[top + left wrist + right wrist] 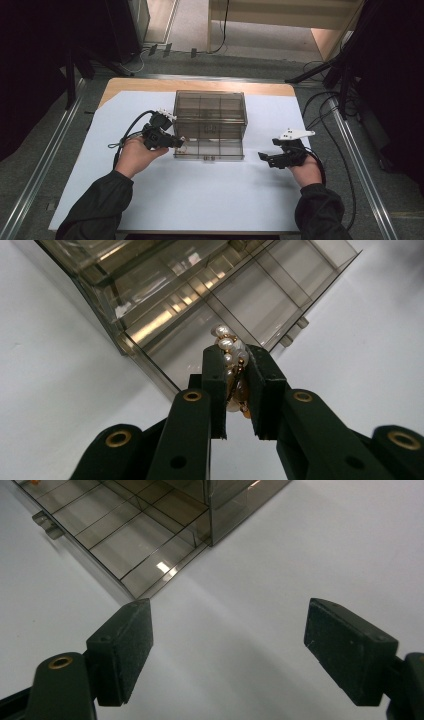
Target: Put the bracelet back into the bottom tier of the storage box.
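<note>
Here we hold the left tongs [235,385] clenched on a pearl bracelet [231,357]; its white beads and gold-coloured links sit pinched between the two black pads, with a few beads standing clear above the pad tips; in the left gripper view the bracelet hangs over the near corner compartment of the pulled-out drawer [280,300], at its front edge. In the high view the left tongs [176,142] sit at the left front corner of the smoked transparent organiser box [210,107], just beside the drawer's left end; our left hand [135,155] grips the tool body, and the cable trails off to the left across the sheet.

The organiser box stands near the far middle of the counter [200,86], on a white sheet [200,195] that covers most of the wooden top; its lowest drawer [210,149] is drawn out toward us and is divided by thin walls into compartments; those that show in the right gripper view [125,535] hold nothing.

The right tongs [265,158] are released; in the right gripper view the two pads [122,650] stand well apart with bare white sheet between them, and the drawer's right front corner lies just beyond the left pad. Our right hand [306,169] rests low over the sheet, to the right of the box and apart from it; the grey plate on that gripper points away to the right.
</note>
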A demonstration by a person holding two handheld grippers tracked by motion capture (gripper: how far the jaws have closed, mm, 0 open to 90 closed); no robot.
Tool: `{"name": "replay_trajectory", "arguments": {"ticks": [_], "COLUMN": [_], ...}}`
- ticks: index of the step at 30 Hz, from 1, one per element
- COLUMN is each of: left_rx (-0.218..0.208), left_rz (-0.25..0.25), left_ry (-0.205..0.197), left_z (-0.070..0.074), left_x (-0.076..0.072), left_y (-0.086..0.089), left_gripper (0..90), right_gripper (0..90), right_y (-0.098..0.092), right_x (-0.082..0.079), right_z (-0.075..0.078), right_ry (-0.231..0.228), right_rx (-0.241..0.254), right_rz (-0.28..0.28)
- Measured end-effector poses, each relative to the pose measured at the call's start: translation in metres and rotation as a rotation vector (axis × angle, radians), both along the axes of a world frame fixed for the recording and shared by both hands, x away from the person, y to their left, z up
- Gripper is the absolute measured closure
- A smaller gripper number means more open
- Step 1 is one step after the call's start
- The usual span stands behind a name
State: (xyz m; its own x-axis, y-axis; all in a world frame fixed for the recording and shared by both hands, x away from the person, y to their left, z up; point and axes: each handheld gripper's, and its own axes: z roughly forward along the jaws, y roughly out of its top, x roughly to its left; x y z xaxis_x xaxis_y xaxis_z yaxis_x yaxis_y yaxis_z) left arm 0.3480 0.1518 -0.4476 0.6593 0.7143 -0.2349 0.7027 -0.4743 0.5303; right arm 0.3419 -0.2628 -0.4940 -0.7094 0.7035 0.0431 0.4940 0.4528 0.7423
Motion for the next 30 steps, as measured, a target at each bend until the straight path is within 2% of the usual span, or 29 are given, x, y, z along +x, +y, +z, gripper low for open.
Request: {"name": "replay_trajectory", "arguments": {"ticks": [10,20,30], "left_rx": [0.014,0.061,0.079], "left_rz": [0.000,-0.022,-0.033], "left_ry": [0.014,0.045,0.068], "left_z": [-0.010,-0.021,-0.031], "left_x": [0.007,0.015,0.020], "left_y": [-0.006,-0.018,-0.029], "left_gripper": [80.8,80.7,80.6], "right_gripper": [20.9,20.9,20.9], "right_y": [0.000,0.000,0.000], "right_x": [0.000,0.000,0.000], "right_z": [0.000,0.000,-0.001], "right_ry": [0.000,0.000,0.003], "right_rx": [-0.001,-0.005,-0.002], "right_rz": [0.001,0.004,0.001]}}
